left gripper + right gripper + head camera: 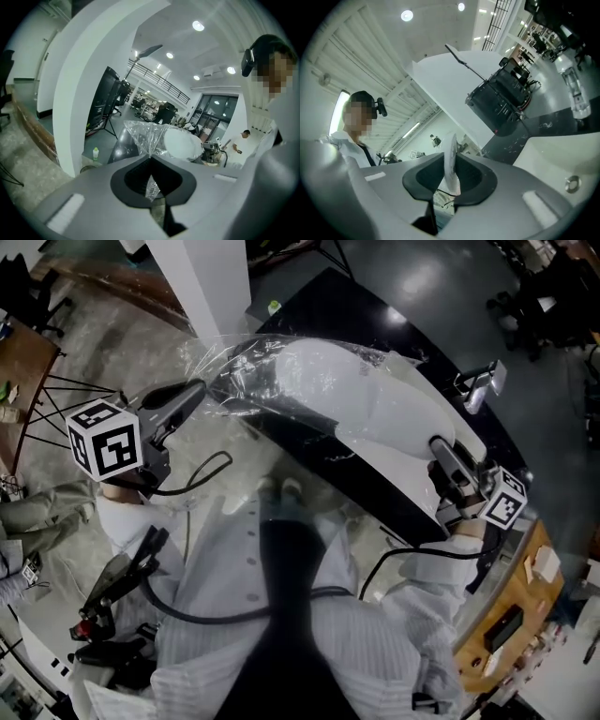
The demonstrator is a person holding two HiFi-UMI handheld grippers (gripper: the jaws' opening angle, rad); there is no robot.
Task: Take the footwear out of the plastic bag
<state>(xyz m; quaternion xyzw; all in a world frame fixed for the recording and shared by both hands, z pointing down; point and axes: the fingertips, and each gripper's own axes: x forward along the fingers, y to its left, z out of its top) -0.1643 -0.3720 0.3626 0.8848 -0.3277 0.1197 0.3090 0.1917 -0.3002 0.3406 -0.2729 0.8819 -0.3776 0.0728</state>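
A clear plastic bag (246, 371) with white footwear (375, 399) partly inside hangs in the air above a black table (319, 442). My left gripper (199, 390) is shut on the bag's crumpled end. In the left gripper view the film (143, 133) runs out from between the closed jaws of the left gripper (150, 159) toward the white footwear (183, 143). My right gripper (437, 444) is at the other end, its jaws clamped on a thin white edge of the footwear (451, 164). In the right gripper view that edge stands upright in the right gripper (451, 157).
A white pillar (202, 277) stands behind the table, with a small green-capped bottle (274, 307) at its foot. A wooden desk (506, 615) lies at the lower right. Tripod legs (66, 385) stand at the left.
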